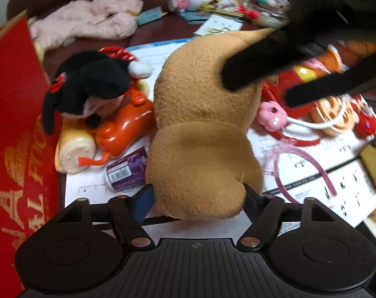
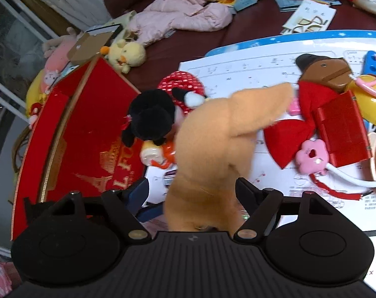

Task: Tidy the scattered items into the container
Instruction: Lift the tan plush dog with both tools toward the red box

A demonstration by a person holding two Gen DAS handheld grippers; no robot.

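Both grippers held one tan plush toy: the left gripper pinched its near lobe, the right gripper straddled its body, pads seemingly pressing. Soft and light, it would squash; grip mid-body. The red box stood left.

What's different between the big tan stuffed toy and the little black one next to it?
The tan plush toy is much larger than the black plush toy. The tan one is plain, a single colour all over; the black one has red bows and a white tip. The tan one sits between gripper fingers; the black one lies untouched on an orange plastic toy. Both are soft, fuzzy toys beside the red box.
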